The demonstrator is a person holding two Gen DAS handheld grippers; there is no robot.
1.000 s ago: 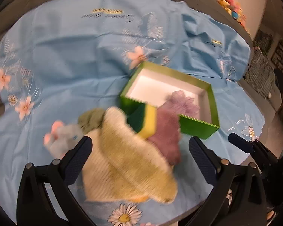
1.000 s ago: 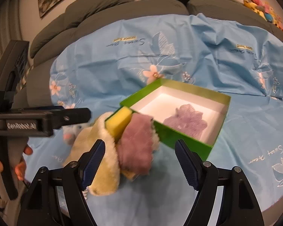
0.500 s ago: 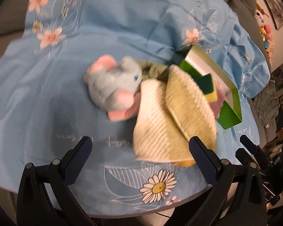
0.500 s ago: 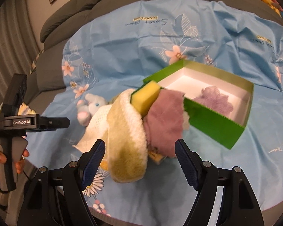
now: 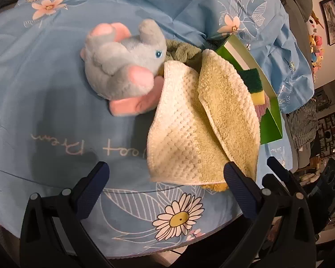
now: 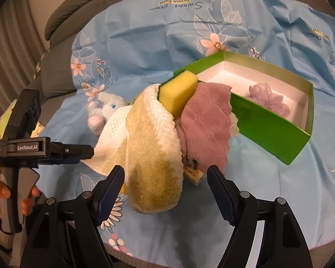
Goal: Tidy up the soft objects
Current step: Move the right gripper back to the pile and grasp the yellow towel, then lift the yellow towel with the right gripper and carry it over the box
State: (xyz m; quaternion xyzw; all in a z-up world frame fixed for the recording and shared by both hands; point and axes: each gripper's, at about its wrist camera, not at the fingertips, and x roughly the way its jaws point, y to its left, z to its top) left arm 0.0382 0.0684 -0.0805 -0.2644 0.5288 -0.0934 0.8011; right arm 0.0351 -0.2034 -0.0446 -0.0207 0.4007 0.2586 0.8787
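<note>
We see the pile of soft things against the near outer wall of the green box (image 6: pixel 272 131): yellow towel (image 6: pixel 154 154), sponge (image 6: pixel 178 89), pink cloth (image 6: pixel 205 127), toy elephant (image 5: pixel 125 67) on its far side. Our left gripper (image 5: pixel 165 178) and right gripper (image 6: pixel 165 183) both gape empty over the blue sheet (image 6: pixel 145 33)

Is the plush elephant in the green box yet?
No, the plush elephant lies on the blue cloth beside the towels, outside the green box.

Three cloths (image 6: pixel 154 147), one sponge (image 6: pixel 178 91), one plush (image 5: pixel 125 67), one box (image 6: pixel 268 120).
</note>
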